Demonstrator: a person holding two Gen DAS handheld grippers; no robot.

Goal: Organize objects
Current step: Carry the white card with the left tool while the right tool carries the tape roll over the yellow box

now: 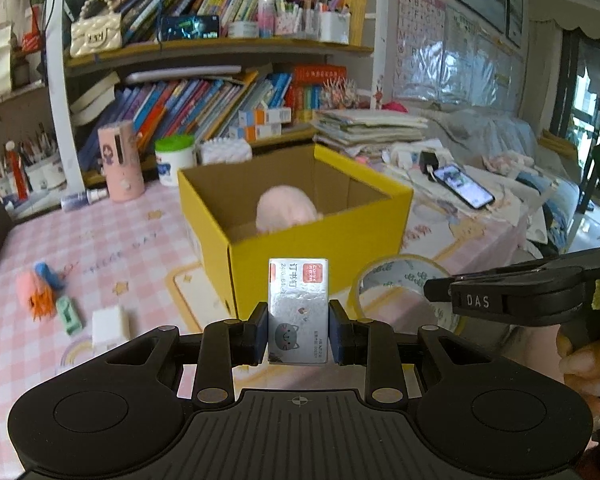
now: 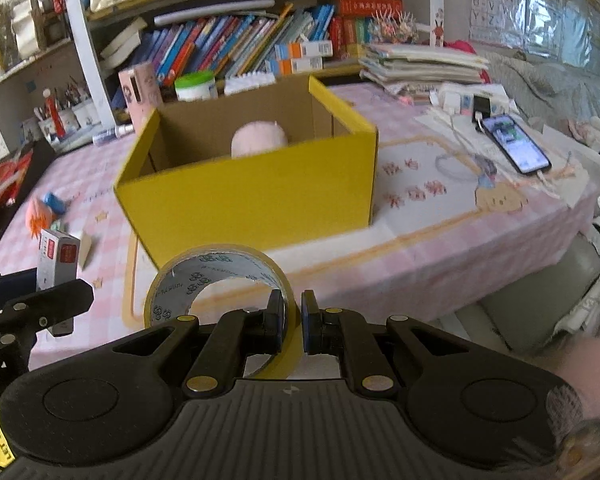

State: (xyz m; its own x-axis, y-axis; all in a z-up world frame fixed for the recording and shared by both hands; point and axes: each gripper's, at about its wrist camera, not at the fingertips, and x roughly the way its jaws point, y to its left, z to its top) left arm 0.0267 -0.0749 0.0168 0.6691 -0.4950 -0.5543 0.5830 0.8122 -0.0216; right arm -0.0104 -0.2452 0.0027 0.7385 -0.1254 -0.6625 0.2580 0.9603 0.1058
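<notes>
My left gripper (image 1: 298, 322) is shut on a small silver staple box (image 1: 298, 308) with a red label and a cat drawing, held upright in front of the open yellow cardboard box (image 1: 308, 264). My right gripper (image 2: 292, 316) is shut on the wall of a roll of clear tape (image 2: 216, 280), one pad inside the ring and one outside. The tape roll (image 1: 400, 280) and the right gripper show at the right of the left wrist view. A pink plush (image 2: 259, 139) lies inside the yellow box (image 2: 252, 196). The staple box (image 2: 58, 256) shows at the left of the right wrist view.
On the pink checked tablecloth (image 1: 112, 248) to the left lie a small orange and blue toy (image 1: 40, 288), a green eraser (image 1: 69, 314) and a white block (image 1: 110, 326). A phone (image 2: 514, 144) lies to the right. Bookshelves, a pink cylinder (image 1: 121, 160) and a white jar (image 1: 175, 158) stand behind.
</notes>
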